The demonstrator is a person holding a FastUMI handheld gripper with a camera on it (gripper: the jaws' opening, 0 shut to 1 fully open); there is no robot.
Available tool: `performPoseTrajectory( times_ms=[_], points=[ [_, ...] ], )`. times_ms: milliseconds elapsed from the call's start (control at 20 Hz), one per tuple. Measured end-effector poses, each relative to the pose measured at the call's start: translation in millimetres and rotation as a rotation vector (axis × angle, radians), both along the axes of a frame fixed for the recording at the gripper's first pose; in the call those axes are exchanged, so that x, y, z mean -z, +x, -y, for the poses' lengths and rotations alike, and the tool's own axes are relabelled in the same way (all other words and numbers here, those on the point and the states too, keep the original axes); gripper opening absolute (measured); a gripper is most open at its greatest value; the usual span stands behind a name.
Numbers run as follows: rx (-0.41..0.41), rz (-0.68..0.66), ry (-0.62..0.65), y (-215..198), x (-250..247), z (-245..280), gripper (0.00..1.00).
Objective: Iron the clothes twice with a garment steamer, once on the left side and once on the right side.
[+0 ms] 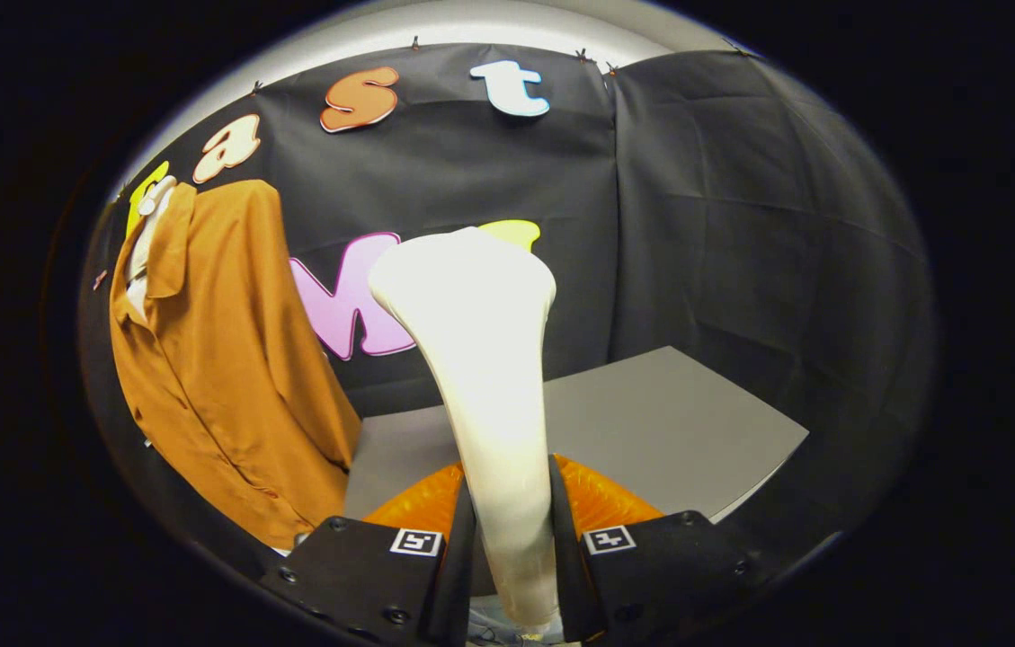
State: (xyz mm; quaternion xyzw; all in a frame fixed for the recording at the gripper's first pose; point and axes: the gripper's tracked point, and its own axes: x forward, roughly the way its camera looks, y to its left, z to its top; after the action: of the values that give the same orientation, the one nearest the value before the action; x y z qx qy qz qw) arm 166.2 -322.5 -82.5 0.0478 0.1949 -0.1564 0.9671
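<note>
Gripper (511, 575) closed on the steamer (480, 359) handle, fingers pressed to both sides, steamer upright, brown shirt (219, 359) hung beyond, possibly on a hanger, grey table (678, 422) beneath.

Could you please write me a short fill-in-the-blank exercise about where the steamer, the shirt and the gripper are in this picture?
1. The gripper is shut on the ____ of the white steamer.
2. The shirt hanging on the wall is ____ in colour.
3. Seen from the gripper, the shirt hangs to the ____ of the steamer.
4. The grey ____ lies beyond the fingers.

Missing words: handle; orange-brown; left; table
</note>
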Motion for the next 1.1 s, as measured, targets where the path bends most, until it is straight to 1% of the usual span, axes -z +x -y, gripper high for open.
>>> performPoseTrajectory(
  times_ms=[350,650,850,1100],
  points=[
    [-0.037,0.06,-0.037,-5,-20,-100,0.42],
    [-0.104,0.069,-0.061,8,-21,-181,0.43],
    [-0.12,0.064,-0.071,17,-16,-211,0.42],
    [-0.117,0.039,-0.098,31,-5,-232,0.42]
  ],
)
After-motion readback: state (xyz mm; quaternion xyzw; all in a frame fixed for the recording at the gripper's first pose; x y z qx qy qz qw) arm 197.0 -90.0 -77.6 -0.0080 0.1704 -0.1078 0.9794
